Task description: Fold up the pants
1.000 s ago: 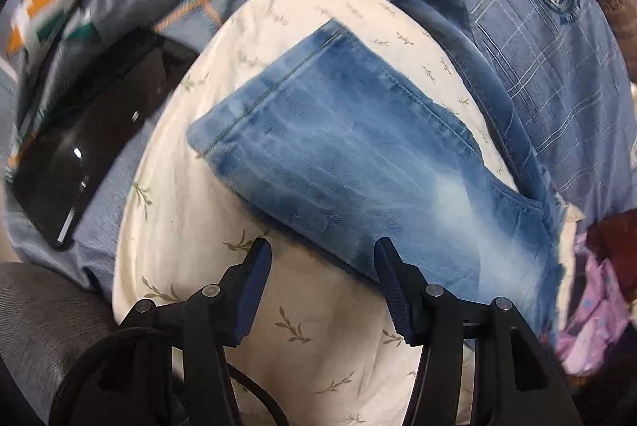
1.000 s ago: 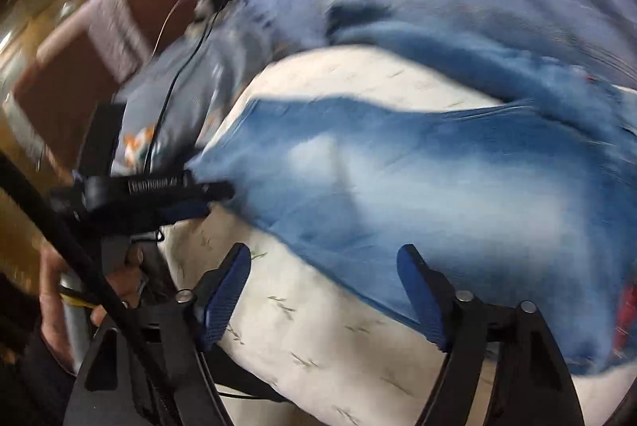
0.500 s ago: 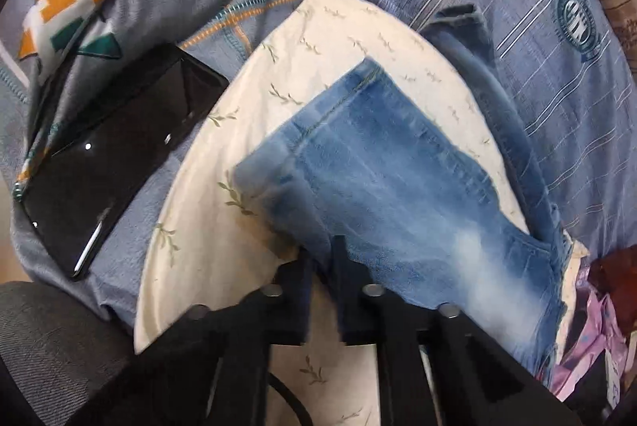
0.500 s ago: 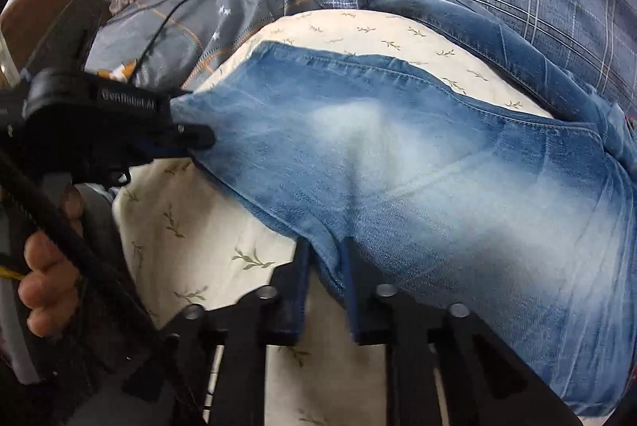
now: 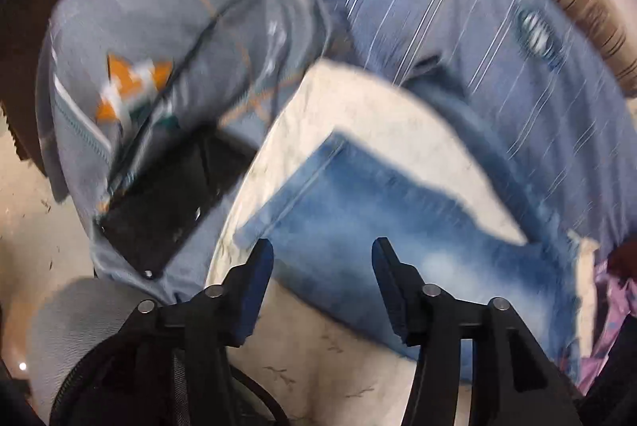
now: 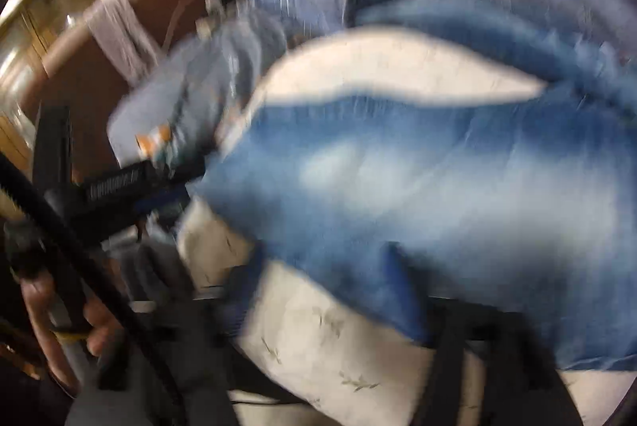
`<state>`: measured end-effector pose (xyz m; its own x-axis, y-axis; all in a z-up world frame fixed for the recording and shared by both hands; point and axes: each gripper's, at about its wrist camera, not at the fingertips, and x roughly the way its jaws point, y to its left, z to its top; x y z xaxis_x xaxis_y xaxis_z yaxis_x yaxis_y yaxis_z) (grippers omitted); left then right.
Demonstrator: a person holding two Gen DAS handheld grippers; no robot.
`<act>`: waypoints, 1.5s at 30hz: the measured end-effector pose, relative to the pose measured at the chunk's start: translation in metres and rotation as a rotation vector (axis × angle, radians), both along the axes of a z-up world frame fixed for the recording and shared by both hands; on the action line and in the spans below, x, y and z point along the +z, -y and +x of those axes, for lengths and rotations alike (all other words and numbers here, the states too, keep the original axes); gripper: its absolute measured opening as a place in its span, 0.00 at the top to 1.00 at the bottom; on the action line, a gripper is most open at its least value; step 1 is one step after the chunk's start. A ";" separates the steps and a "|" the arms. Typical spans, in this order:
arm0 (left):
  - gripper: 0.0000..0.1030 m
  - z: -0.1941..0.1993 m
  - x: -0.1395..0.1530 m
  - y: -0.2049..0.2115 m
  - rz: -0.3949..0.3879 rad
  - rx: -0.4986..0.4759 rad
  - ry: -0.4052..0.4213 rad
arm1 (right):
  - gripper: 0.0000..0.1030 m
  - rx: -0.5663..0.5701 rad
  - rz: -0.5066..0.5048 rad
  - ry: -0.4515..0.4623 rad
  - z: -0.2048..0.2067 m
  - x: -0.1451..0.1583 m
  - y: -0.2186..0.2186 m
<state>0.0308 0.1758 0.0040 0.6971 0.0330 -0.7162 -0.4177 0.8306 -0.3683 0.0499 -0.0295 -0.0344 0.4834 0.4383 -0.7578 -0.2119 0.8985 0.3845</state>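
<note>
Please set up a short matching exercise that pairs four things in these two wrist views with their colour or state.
Things:
1. jeans
2. pillow
3. phone
4. left gripper

Colour or state:
A. cream with a small leaf print
B. open, fingers spread apart
C. faded blue denim
D. black and glossy, lying to the left of the pillow

Right pairs: 1-C, 2-A, 3-D, 4-B.
</note>
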 end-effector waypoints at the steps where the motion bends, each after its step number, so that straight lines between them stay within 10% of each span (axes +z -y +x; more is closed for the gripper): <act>1: 0.49 0.004 0.010 0.002 -0.009 -0.024 0.011 | 0.21 -0.031 0.002 0.041 0.001 0.013 0.010; 8: 0.30 0.102 0.061 0.003 -0.010 -0.175 0.047 | 0.17 -0.141 -0.195 0.169 0.053 0.048 0.043; 14: 0.31 0.234 0.041 -0.020 -0.063 -0.261 0.010 | 0.18 -0.055 -0.283 0.091 0.133 0.030 0.036; 18: 0.35 0.252 0.006 -0.052 -0.167 -0.218 -0.063 | 0.38 0.043 -0.325 0.048 0.196 -0.001 0.015; 27: 0.34 0.258 -0.013 -0.092 -0.272 -0.162 -0.100 | 0.40 0.040 -0.636 -0.002 0.302 -0.078 -0.011; 29: 0.34 0.260 -0.014 -0.091 -0.277 -0.176 -0.107 | 0.52 0.014 -0.654 0.004 0.310 -0.083 -0.007; 31: 0.34 0.259 -0.011 -0.092 -0.286 -0.175 -0.098 | 0.88 -0.009 -0.652 -0.015 0.315 -0.080 -0.004; 34: 0.34 0.255 -0.011 -0.091 -0.282 -0.177 -0.095 | 0.96 0.032 -0.683 -0.003 0.309 -0.072 -0.010; 41: 0.34 0.251 -0.010 -0.093 -0.318 -0.181 -0.075 | 0.97 0.077 -0.318 0.131 0.239 0.021 0.010; 45: 0.34 0.253 -0.015 -0.089 -0.351 -0.195 -0.086 | 0.96 0.067 -0.145 0.073 0.221 0.015 0.045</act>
<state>0.2842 0.2647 -0.0111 0.6035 -0.3501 -0.7164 -0.3067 0.7275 -0.6138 0.2713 -0.0744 -0.0190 0.5128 0.3599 -0.7795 -0.2957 0.9264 0.2331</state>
